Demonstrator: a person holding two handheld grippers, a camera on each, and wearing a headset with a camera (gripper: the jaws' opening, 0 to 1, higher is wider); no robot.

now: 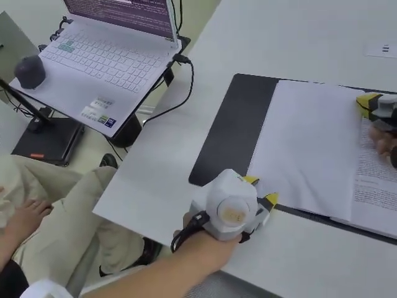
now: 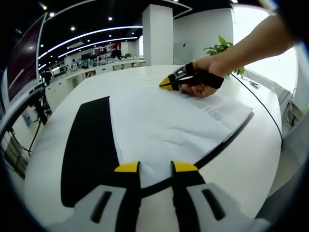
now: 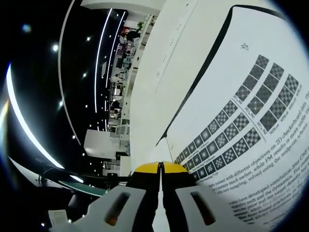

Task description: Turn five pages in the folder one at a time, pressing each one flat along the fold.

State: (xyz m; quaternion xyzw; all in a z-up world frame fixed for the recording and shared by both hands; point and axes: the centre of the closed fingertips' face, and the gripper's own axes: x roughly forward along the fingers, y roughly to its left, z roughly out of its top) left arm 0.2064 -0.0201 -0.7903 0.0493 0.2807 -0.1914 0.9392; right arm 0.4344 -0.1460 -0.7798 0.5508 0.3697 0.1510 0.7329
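The left gripper (image 2: 155, 168) rests at the near edge of the folder (image 1: 228, 133), jaws slightly parted and holding nothing, tips at the blank page (image 1: 310, 143). The right gripper (image 3: 161, 167) is clenched empty at the printed page (image 1: 377, 186), by the fold's far end. The folder lies open near the front edge of the desk (image 1: 279, 37), its fold running front to back; the next page lies right of the fold, likely nearer the right gripper
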